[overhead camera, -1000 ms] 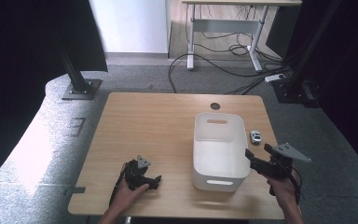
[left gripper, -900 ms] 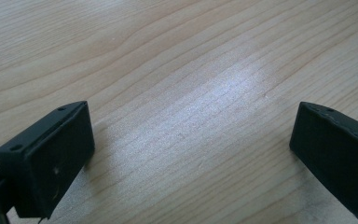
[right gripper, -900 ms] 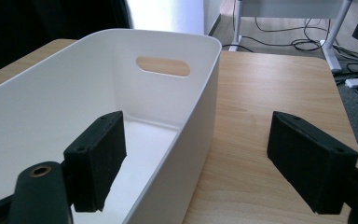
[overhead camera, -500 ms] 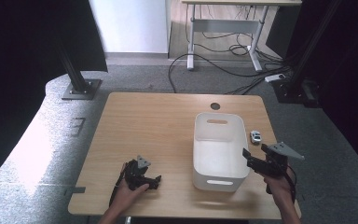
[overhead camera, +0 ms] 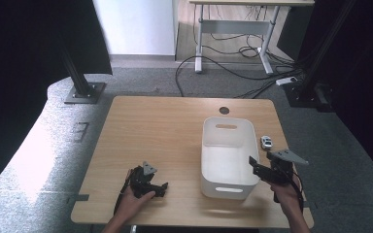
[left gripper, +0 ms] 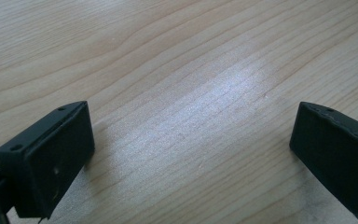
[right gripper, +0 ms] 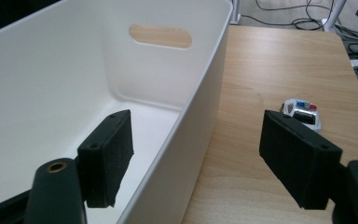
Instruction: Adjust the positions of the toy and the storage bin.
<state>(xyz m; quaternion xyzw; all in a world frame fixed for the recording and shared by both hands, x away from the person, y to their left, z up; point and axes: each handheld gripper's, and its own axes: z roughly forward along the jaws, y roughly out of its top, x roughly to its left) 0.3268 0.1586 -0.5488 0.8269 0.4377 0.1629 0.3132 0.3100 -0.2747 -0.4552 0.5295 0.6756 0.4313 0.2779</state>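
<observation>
While the right gripper (right gripper: 196, 163) straddles the white bin (overhead camera: 228, 155)'s right wall, nothing is moved yet.
Its jaws have just been closing, seemingly not pressing yet (toy car (right gripper: 303, 114) at two o'clock on the tabletop (overhead camera: 150, 126)); left gripper (left gripper: 191, 154) rests wide open, empty.

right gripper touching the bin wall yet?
Apart. In the right gripper view the right gripper straddles the white bin's side wall, its jaws closing in, with clear space between each pad and the wall.
</observation>
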